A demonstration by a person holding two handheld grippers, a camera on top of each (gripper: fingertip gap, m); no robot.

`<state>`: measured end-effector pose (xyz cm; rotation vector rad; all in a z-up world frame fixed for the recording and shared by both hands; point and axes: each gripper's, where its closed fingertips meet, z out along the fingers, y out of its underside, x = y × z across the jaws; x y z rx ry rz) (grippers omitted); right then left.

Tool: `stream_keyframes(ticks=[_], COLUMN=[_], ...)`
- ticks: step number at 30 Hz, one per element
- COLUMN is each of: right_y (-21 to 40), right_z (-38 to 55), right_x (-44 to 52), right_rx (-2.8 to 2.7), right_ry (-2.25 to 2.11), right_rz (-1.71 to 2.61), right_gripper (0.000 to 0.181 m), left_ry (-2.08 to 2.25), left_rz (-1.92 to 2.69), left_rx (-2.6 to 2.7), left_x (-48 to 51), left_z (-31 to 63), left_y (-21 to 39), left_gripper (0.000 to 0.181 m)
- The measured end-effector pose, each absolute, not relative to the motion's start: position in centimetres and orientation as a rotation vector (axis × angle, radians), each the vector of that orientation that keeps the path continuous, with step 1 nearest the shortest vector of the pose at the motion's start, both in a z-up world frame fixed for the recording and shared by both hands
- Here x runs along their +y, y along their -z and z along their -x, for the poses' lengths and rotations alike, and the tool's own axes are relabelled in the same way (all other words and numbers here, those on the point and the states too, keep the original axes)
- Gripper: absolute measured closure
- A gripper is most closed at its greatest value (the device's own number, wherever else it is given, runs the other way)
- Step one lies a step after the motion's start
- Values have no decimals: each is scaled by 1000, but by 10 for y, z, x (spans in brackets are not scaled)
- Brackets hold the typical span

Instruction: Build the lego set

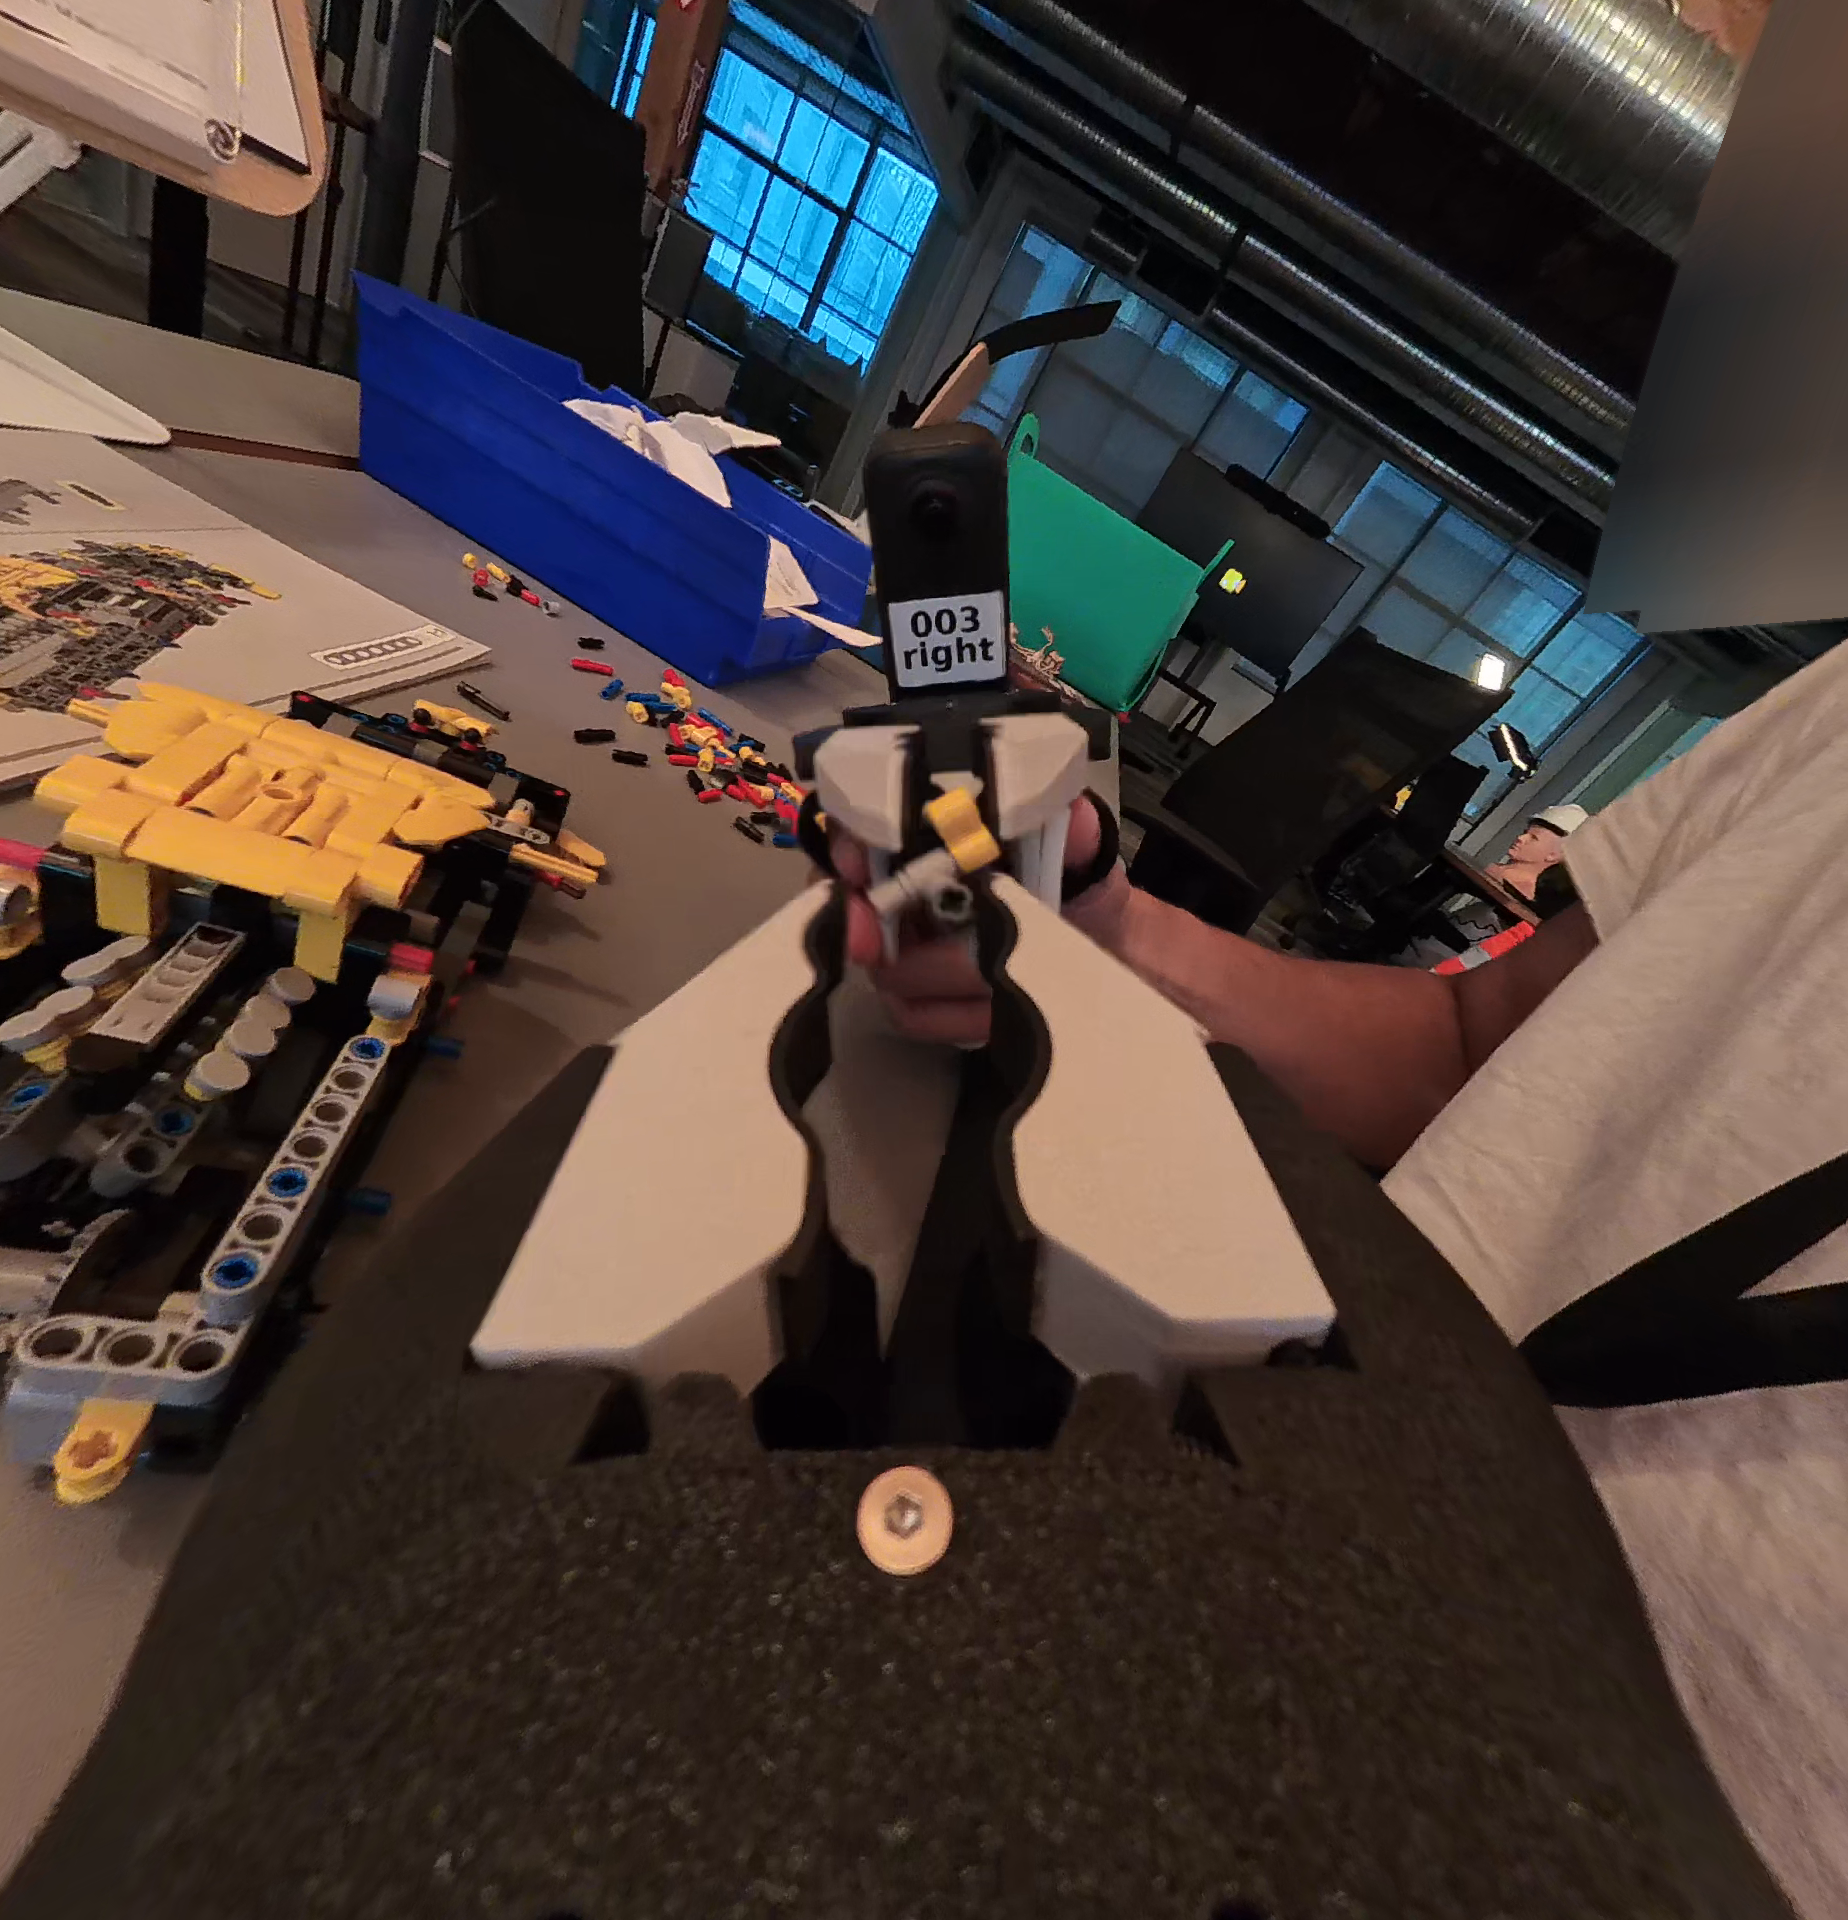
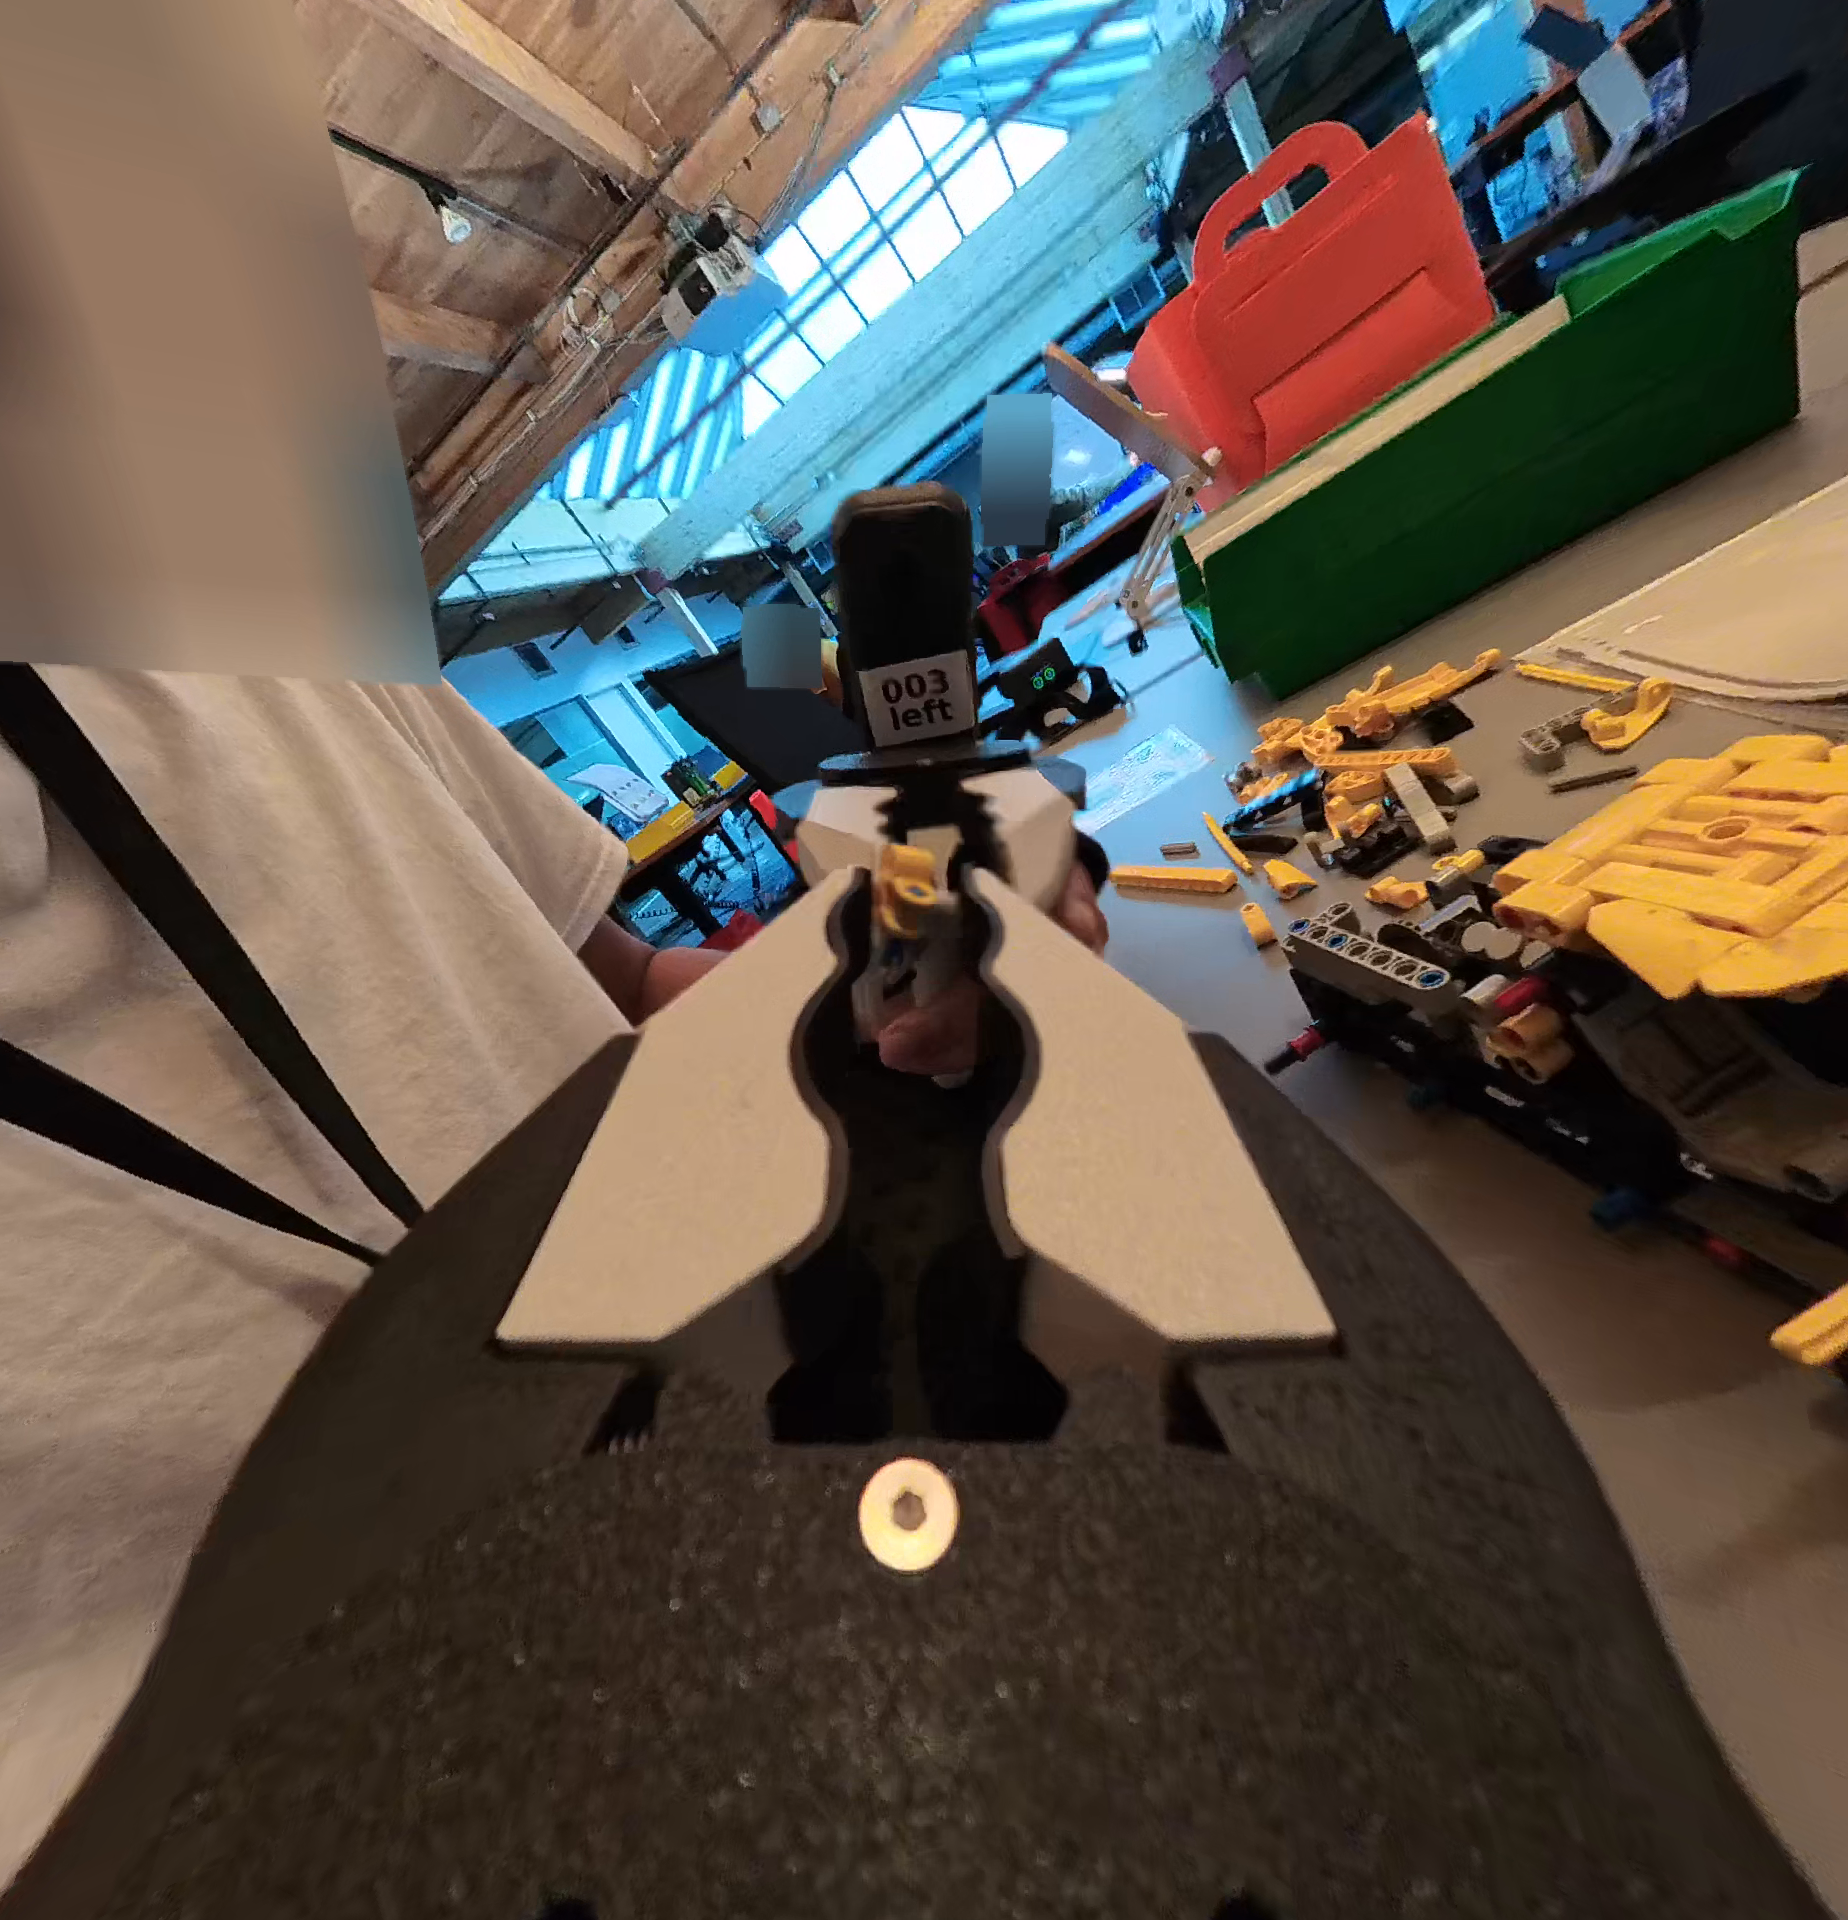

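— What are your two grippers holding?

— My left gripper (image 1: 915, 904) and my right gripper (image 2: 915, 914) meet tip to tip in the air, both clamped on one small grey-and-yellow piece (image 1: 951, 857), in front of my white shirt.

— And the model?

— The yellow-topped lego build (image 1: 224, 935) sits on the grey surface (image 1: 639, 883), well apart from the piece. The instruction booklet (image 1: 172, 613) lies behind it, loose pins (image 1: 712, 748) are scattered near the blue bin (image 1: 587, 499), and yellow parts (image 2: 1356, 769) lie near the green bin (image 2: 1502, 499).
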<state>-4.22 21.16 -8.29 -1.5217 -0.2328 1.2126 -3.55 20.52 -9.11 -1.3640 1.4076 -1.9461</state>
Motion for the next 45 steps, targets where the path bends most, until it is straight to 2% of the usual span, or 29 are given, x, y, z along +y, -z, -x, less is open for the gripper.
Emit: stream_keyframes(ticks=[2,3,7,12,16,19,28,29,31,43,44,45], right_y=[79,80,82,95,88,89,84,82,86,83,81,81], right_z=[37,36,35,35,40,37,16,16,19,14,14,13], right_x=[211,210,210,213,207,209,223,222,223,229,228,228], right_rx=[-219,-223,-207,-184,-217,-199,-72,-78,-84,63,27,-29], right_ry=[-1199,-1201,-1216,-1232,-1322,-1312,-1229,-1236,-1223,-1318,-1272,-1180], right_rz=[1495,1502,1509,1585,1544,1545,1492,1478,1508,1423,1433,1466], right_gripper=[176,177,176,161,172,173,173,173,173,173,171,156], left_ry=[1946,1945,1917,1829,1657,1560,1683,1728,1812,1809,1838,1858], left_rz=[1368,1364,1367,1367,1248,1241,1457,1462,1470,1480,1486,1499], left_rx=[1424,1437,1441,1455,1523,1535,1487,1466,1437,1342,1332,1324], left_x=[203,201,202,206,201,204,210,209,207,216,217,218], left_z=[36,36,35,34,34,31,21,21,20,13,13,14], left_y=[92,93,94,98,97,98,109,106,102,101,100,101], left_gripper=[153,158,160,161,160,160,150,151,174,177,177,177])
